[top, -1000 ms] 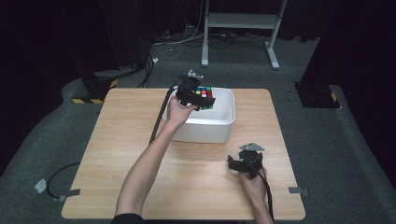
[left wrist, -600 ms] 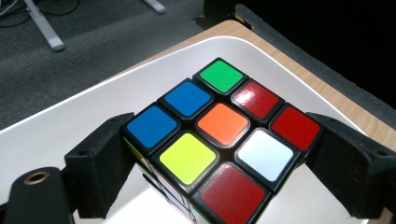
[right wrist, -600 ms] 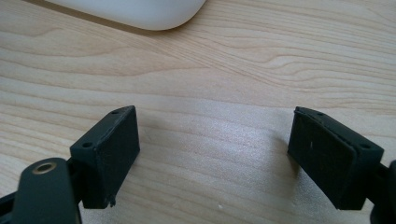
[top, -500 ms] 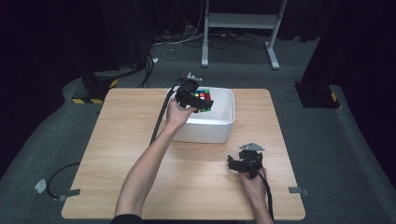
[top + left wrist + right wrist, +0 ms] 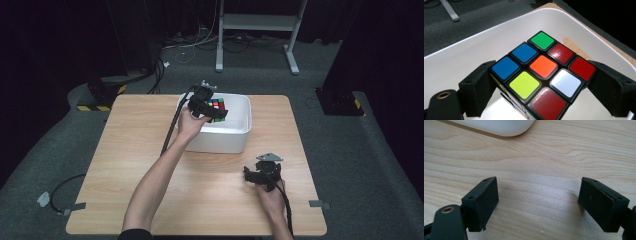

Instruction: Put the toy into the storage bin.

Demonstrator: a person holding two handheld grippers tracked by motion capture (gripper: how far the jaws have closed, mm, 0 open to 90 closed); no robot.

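— What does the room look like?

— Dark on all sides, with a grey carpeted floor (image 5: 350, 150). A white metal stand frame (image 5: 260, 25) sits at the back among loose cables, and there is a yellow-and-black striped block (image 5: 102, 100) off the bench's far left corner.

— And the work surface?

— A pale wooden bench (image 5: 140, 150) with plain grain and rounded corners. A white rectangular plastic tub (image 5: 235, 135) stands near its far edge, about midway across.

— Where's the cube?

— The multicoloured puzzle cube (image 5: 541, 72) hangs over the inside of the tub, held up off its white floor. Its upper face shows blue, green, orange, red, yellow and white squares.

— What is holding it?

— The left gripper (image 5: 207, 107) — its black jaws are pressed against two opposite sides of the cube, gripping it. The person's left forearm (image 5: 155, 185) stretches across the bench to reach it.

— And the other one?

— The right gripper (image 5: 262, 175) rests low over the bare wood near the bench's front right, well apart from the tub. In the right gripper view its jaws stand wide with nothing between them, and one rounded corner of the tub shows beyond.
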